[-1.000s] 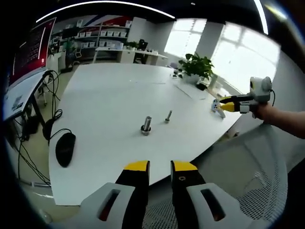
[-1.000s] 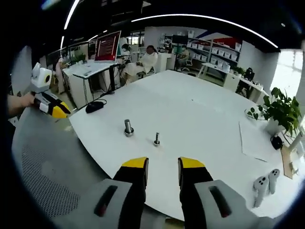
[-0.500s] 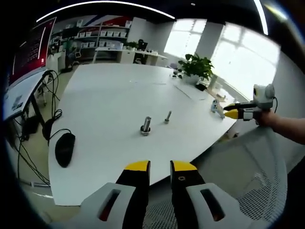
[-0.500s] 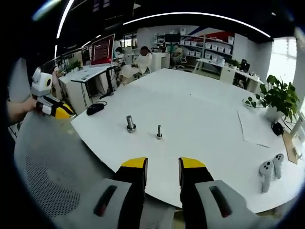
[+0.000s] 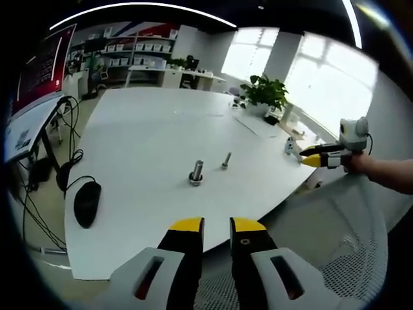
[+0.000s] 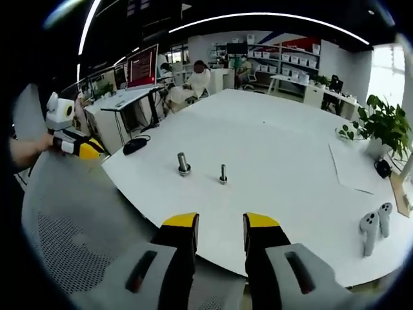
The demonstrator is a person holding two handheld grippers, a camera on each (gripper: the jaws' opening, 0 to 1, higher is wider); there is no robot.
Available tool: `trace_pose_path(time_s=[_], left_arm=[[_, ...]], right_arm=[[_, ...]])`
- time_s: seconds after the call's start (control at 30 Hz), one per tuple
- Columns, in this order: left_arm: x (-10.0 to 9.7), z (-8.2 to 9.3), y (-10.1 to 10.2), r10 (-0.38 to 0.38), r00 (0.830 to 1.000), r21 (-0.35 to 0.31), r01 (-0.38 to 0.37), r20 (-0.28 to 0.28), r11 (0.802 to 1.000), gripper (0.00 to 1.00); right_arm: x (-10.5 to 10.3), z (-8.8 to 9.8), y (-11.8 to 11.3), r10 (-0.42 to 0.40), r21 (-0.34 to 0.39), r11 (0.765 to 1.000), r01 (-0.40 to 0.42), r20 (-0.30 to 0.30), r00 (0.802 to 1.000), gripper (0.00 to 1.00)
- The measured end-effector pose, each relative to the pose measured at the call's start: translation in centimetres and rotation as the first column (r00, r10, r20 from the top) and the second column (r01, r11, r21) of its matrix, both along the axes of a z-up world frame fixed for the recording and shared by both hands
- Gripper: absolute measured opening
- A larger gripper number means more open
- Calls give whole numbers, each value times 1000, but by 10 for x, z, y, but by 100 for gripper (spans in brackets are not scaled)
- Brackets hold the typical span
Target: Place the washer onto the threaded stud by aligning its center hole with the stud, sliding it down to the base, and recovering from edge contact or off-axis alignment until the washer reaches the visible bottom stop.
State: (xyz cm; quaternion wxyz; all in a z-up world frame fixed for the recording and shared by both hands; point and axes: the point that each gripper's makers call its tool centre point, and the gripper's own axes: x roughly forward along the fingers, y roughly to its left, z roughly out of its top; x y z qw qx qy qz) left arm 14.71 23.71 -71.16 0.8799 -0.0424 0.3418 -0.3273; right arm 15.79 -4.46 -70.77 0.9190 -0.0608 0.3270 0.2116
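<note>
Left gripper: jaws slightly parted, holding nothing; hovers off the white table's near edge
Right gripper: jaws apart, holding nothing; also short of the table
Stud: upright mid-table; smaller bolt just beside it
Washer: too small to tell

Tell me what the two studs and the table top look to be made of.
Larger stud and thinner stud: likely steel, by their grey metallic sheen. Table top: smooth matte white, probably laminate; the surface alone cannot settle it.
</note>
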Motion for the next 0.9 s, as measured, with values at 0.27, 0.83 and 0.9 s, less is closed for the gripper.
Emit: trace_pose_path(time_s=[0.27, 0.83, 0.9], left_arm=[[-2, -1, -1, -10, 1000, 3, 10, -6, 1000, 13], [-3, -3, -2, -13, 1000, 22, 14, -9, 1000, 16], [-2, -3, -1, -9, 1000, 23, 9, -9, 1000, 16]], right_arm=[[0, -1, 0, -5, -11, 1000, 5, -2, 1000, 30], [0, 2, -3, -20, 8, 1000, 20, 4, 1000, 30], [-1, -1, -1, 0, -7, 1000, -1, -8, 1000, 30]])
